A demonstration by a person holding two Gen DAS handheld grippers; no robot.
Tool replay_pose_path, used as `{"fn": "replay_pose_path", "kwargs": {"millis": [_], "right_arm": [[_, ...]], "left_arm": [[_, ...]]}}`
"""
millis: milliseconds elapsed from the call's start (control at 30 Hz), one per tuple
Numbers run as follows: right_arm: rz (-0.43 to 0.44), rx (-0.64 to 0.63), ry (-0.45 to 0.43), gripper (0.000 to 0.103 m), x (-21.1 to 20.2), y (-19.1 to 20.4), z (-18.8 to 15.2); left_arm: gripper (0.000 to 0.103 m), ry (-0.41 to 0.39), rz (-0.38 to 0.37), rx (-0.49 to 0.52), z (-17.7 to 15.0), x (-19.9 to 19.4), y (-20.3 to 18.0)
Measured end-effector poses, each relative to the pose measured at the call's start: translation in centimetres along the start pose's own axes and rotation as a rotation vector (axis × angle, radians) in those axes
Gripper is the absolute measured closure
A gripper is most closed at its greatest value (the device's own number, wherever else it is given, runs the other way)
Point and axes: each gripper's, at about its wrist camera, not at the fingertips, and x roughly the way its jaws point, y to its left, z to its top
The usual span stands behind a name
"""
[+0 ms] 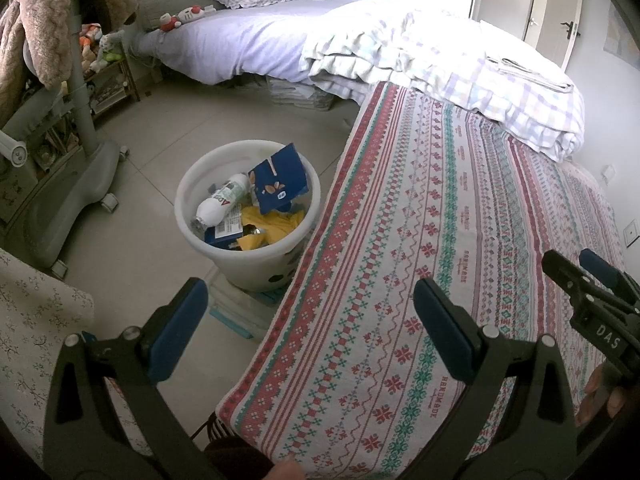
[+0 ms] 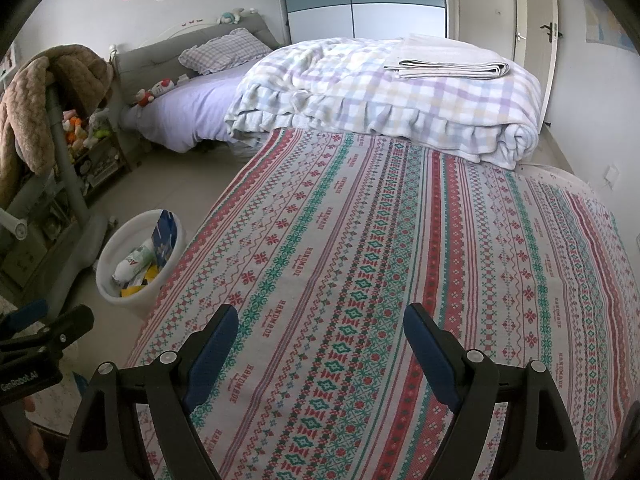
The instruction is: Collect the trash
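A white bin (image 1: 188, 184) stands on the tiled floor beside the table's left edge. It holds a white plastic bottle (image 1: 222, 206), a blue box (image 1: 278, 178), yellow wrappers (image 1: 272, 228) and other trash. The bin also shows in the right wrist view (image 2: 108, 264). My left gripper (image 1: 312, 320) is open and empty, above the left edge of the patterned tablecloth (image 1: 440, 240), near the bin. My right gripper (image 2: 320, 344) is open and empty over the tablecloth (image 2: 400, 240). It also shows in the left wrist view (image 1: 576, 264) at the right.
A folded checked blanket (image 2: 380, 96) lies at the table's far end with a folded cloth (image 2: 452, 64) on top. A bed (image 1: 248, 36) stands beyond. A grey wheeled stand (image 1: 80, 128) draped with a brown plush (image 1: 48, 20) stands left of the bin.
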Motion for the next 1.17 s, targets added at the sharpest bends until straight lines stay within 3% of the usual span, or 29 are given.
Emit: {"fn": "replay_pose_path", "kwargs": {"millis": [1167], "right_arm": [[0.006, 0.002, 0.005, 0.017, 0.15, 0.42, -0.57]], "left_arm": [[0.001, 0.02, -0.029, -0.008, -0.2, 0.2, 0.02]]}}
